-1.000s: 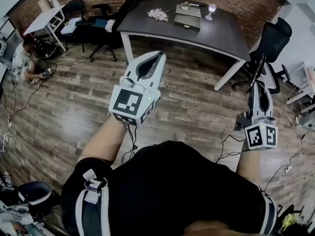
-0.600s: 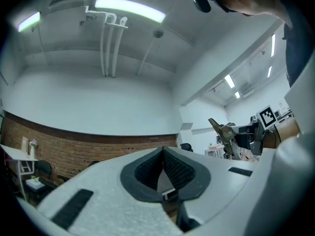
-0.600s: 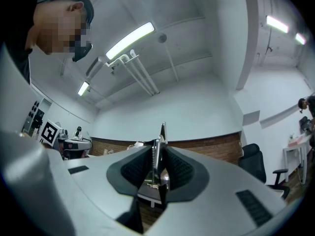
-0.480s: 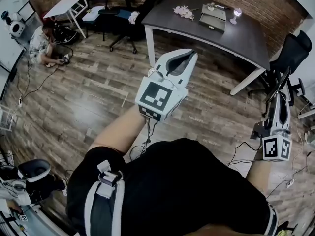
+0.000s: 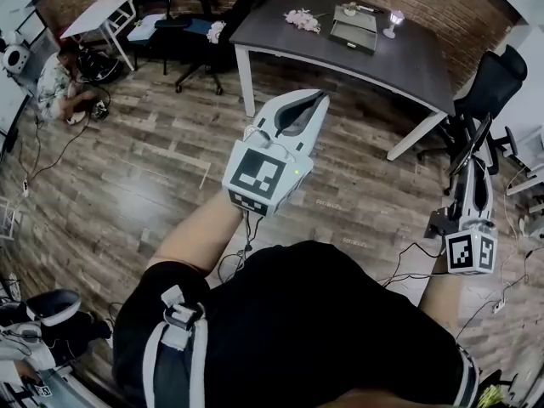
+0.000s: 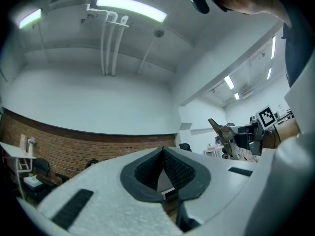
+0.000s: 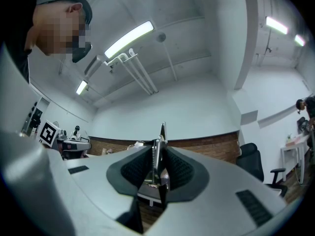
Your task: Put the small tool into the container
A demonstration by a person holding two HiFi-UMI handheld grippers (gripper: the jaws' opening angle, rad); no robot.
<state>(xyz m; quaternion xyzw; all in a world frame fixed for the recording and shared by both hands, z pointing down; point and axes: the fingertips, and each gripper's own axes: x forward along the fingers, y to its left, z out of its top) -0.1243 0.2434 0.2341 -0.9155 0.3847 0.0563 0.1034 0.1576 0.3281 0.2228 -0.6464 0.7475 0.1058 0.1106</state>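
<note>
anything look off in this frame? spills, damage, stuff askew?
Nothing spilled or damaged. One oddity: the right gripper is clamped on a thin metal tool that pokes past its jaws, yet both it and the shut, empty left gripper point up at the ceiling, over the wooden floor, away from the dark table.

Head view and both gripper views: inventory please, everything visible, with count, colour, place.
table: 1, dark grey top, white legs, far side by the brick wall
container: 1, grey, on the table
flowers: 1 bunch, pink, on the table left of the container
small lamp: 1, pale, on the table right of the container
office chairs: at least 3, black, one right of the table, others upper left
small white table: 1, upper left
seated person: 1, on the wood floor, left
small tool: 1, metal, clamped in the right gripper
left gripper: white, dark pads, shut, empty, centre
right gripper: white, shut on the small tool, right
</note>
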